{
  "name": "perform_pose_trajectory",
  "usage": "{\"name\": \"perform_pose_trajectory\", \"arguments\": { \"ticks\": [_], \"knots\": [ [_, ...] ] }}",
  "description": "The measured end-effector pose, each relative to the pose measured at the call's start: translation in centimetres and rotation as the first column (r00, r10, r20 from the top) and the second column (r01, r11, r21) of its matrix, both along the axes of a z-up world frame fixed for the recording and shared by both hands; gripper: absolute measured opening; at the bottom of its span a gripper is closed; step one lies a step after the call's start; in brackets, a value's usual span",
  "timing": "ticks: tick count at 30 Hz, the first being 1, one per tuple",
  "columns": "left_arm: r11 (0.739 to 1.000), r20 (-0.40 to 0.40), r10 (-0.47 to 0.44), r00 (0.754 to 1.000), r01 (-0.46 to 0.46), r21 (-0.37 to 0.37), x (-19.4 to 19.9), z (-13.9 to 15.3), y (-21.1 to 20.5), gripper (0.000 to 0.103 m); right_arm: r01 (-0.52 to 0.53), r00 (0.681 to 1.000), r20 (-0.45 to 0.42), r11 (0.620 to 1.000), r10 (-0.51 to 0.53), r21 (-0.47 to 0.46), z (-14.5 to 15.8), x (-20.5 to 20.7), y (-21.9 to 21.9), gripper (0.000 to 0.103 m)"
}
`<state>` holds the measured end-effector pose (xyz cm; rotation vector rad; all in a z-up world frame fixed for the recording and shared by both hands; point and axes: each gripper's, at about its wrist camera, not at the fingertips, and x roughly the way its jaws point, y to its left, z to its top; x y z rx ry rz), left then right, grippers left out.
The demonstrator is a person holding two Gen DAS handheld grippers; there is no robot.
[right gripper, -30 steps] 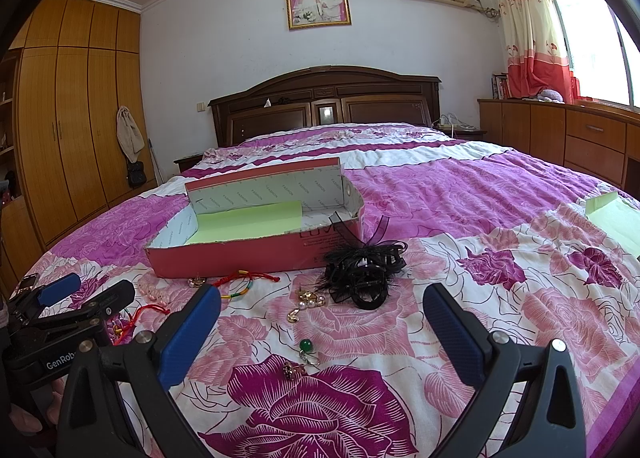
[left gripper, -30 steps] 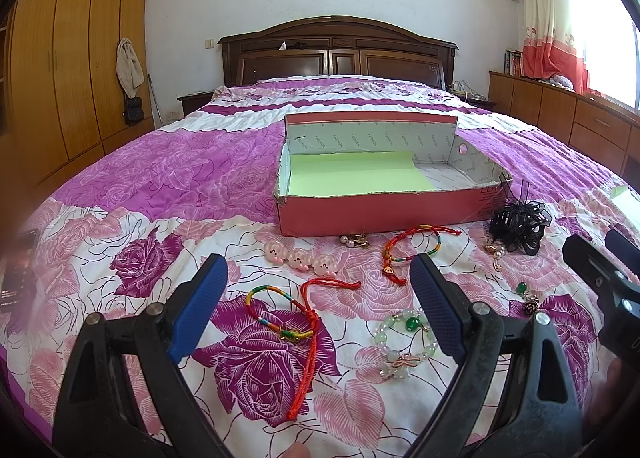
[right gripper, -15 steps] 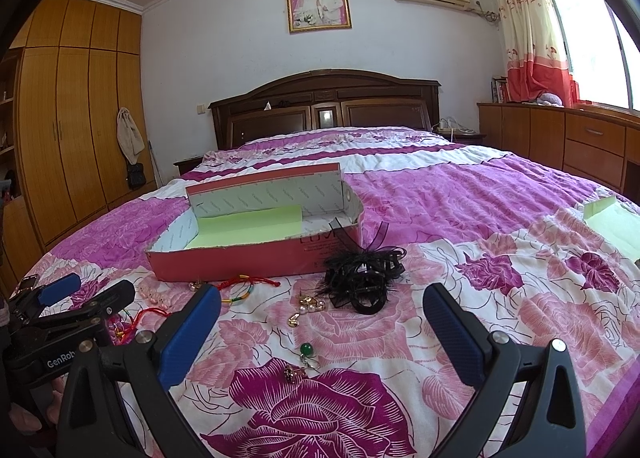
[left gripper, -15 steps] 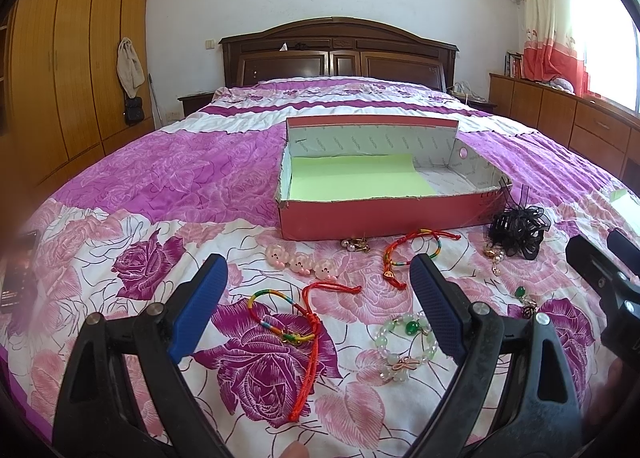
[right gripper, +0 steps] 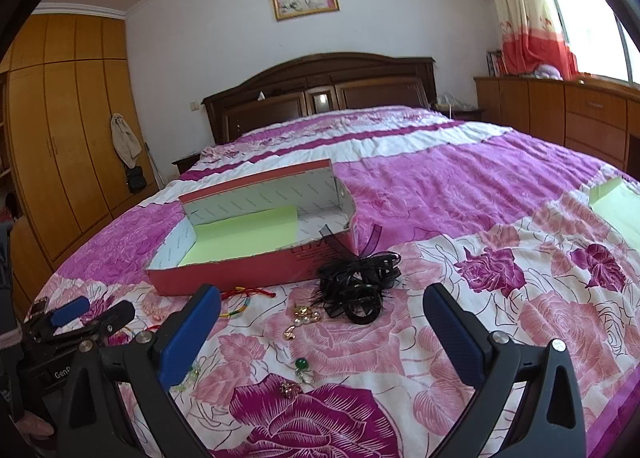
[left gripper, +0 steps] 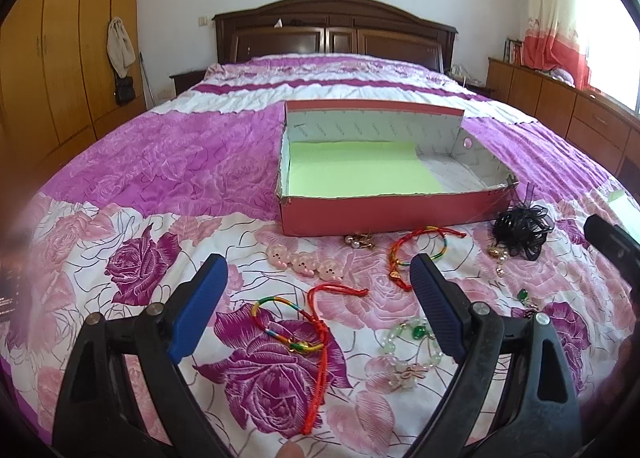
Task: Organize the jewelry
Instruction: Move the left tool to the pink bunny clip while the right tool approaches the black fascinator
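Left gripper point(left gripper: 316, 290) hangs over the bedspread point(left gripper: 168, 177), jaws spread wide, nothing held. Below it — a rainbow cord bracelet point(left gripper: 286, 324) with a red string point(left gripper: 320, 358); at 3 o'clock, a pale bead bracelet point(left gripper: 408, 350). At 12, 3 pink charms point(left gripper: 304, 262), then the red box point(left gripper: 384, 213), lined green, bare inside.

Right gripper point(right gripper: 322, 314) also gapes wide, holding nothing. At 12 o'clock a black hair-tie bundle point(right gripper: 358, 288); just under it, pearl earrings point(right gripper: 302, 320) and a green pendant point(right gripper: 302, 366).
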<state>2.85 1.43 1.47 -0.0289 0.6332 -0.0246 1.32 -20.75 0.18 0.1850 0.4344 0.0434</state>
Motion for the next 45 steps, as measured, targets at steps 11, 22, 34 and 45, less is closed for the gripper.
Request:
{"name": "perform_pose_trajectory", "arguments": {
  "ticks": [11, 22, 34, 45],
  "knots": [
    [1.000, -0.142, -0.003, 0.990, 0.002, -0.004, 3.4, -0.7, 2.9, 0.085, 0.022, 0.985, -0.175, 0.999, -0.015, 0.037, -0.1, 3.5, -1.7, 0.103],
    [0.999, -0.265, -0.047, 0.963, 0.047, -0.005, 6.5, -3.2, 3.0, 0.081, 0.020, 0.952, -0.307, 0.997, 0.004, 0.076, -2.4, 6.7, -2.6, 0.103],
    [0.991, -0.336, -0.114, 0.935, 0.131, 0.027, 8.3, -5.1, 1.7, 0.081, 0.003, 0.943, -0.331, 0.998, 0.019, 0.065, -2.8, 8.0, -2.3, 0.103],
    [0.989, -0.348, -0.118, 0.930, 0.143, 0.048, 9.2, -6.2, 1.4, 0.079, -0.010, 0.928, -0.371, 0.998, 0.034, 0.067, -3.9, 11.2, -2.1, 0.103]
  ]
}}
